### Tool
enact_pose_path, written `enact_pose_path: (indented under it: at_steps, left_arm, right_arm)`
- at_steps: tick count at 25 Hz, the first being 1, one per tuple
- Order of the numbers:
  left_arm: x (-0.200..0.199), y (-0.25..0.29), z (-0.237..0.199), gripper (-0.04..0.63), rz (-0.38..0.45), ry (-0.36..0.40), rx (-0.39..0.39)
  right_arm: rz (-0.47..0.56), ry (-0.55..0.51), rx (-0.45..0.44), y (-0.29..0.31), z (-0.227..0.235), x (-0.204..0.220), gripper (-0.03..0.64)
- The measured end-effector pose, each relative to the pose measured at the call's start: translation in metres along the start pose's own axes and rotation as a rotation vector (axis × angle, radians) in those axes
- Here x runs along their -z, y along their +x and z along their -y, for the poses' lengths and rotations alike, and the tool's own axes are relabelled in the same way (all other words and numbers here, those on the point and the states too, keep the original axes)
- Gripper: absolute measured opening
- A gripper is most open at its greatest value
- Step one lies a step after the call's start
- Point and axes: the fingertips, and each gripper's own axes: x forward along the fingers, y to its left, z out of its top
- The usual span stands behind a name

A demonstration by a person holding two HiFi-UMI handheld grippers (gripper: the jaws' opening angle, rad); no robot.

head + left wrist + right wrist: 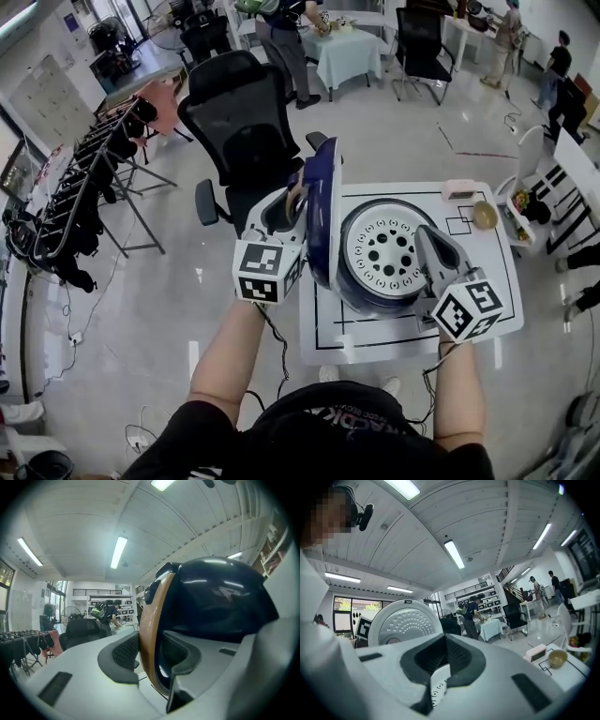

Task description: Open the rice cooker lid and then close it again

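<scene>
Far left in the head view, a black office chair (239, 112) beyond the white table (375, 342). Next, the left gripper (292, 204), jaws pinching the tan band (296, 195) on the raised, dark blue rice cooker lid (320, 211) at the table's left side. Plain only in the left gripper view: one pad on each face of that band, both touching it. Right of the lid shell, the white perforated inner plate (389, 248). Then the right gripper (424, 240), jaws pressed together on nothing, shown clearly only in the right gripper view. Far right, a pink box (459, 189) and a bowl (485, 216).
</scene>
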Motion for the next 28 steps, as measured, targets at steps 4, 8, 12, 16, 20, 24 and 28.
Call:
enact_pose_path:
  at_steps: [4, 8, 12, 16, 20, 24, 28]
  left_arm:
    - [0.001, 0.001, 0.001, 0.114, -0.002, 0.030, -0.010]
    - [-0.005, 0.003, 0.005, 0.117, -0.009, 0.057, -0.008]
    - [-0.009, 0.007, 0.018, 0.117, -0.028, 0.108, -0.004]
    - [-0.014, 0.013, 0.033, 0.117, -0.052, 0.177, -0.005]
    - [-0.020, 0.019, 0.051, 0.121, -0.077, 0.242, -0.001]
    - [-0.020, 0.026, 0.072, 0.123, -0.114, 0.328, 0.008]
    - [-0.021, 0.032, 0.090, 0.124, -0.145, 0.412, 0.006]
  right_arm:
    - [0.001, -0.004, 0.009, -0.002, -0.001, 0.001, 0.002]
    - [0.004, -0.014, 0.018, -0.006, -0.002, -0.004, 0.002]
    - [0.013, -0.015, 0.028, -0.016, 0.003, -0.006, 0.002]
    - [0.025, -0.010, 0.031, -0.029, 0.014, -0.011, 0.002]
    - [0.024, -0.015, 0.016, -0.036, 0.022, -0.018, 0.002]
    - [0.038, -0.023, -0.009, -0.039, 0.031, -0.030, 0.002]
    - [0.043, -0.035, -0.040, -0.041, 0.041, -0.040, 0.002]
